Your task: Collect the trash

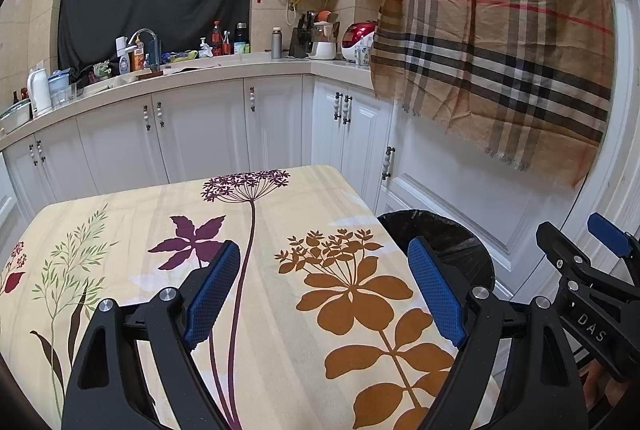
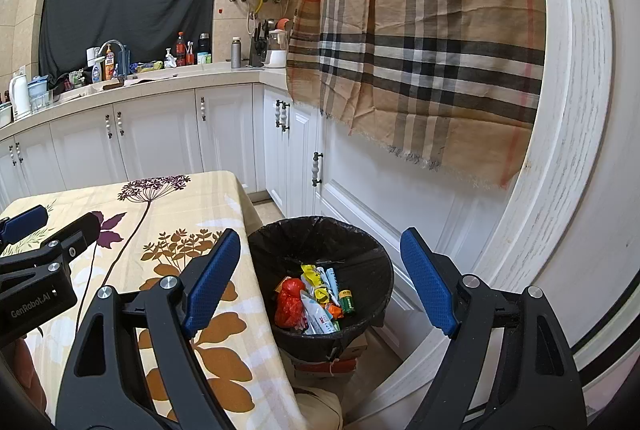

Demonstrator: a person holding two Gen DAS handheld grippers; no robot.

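Room: kitchen with white cabinets (image 1: 200, 133), cluttered counter (image 1: 224, 67), plaid cloth (image 2: 432, 41) hanging over a white door.
Left gripper (image 1: 324, 294): jaws spread wide, nothing between the blue pads, poised over the floral tablecloth (image 1: 160, 213).
Right gripper (image 2: 320, 278): jaws likewise released and empty, aimed down toward the bin.
Trash bin (image 2: 368, 314): black-lined, on the floor just beside the table edge, below the door.
Trash (image 2: 316, 300): inside the bin (red bag, wrappers, a green battery), all lying at the bottom.
Table top: bare cloth in both views.
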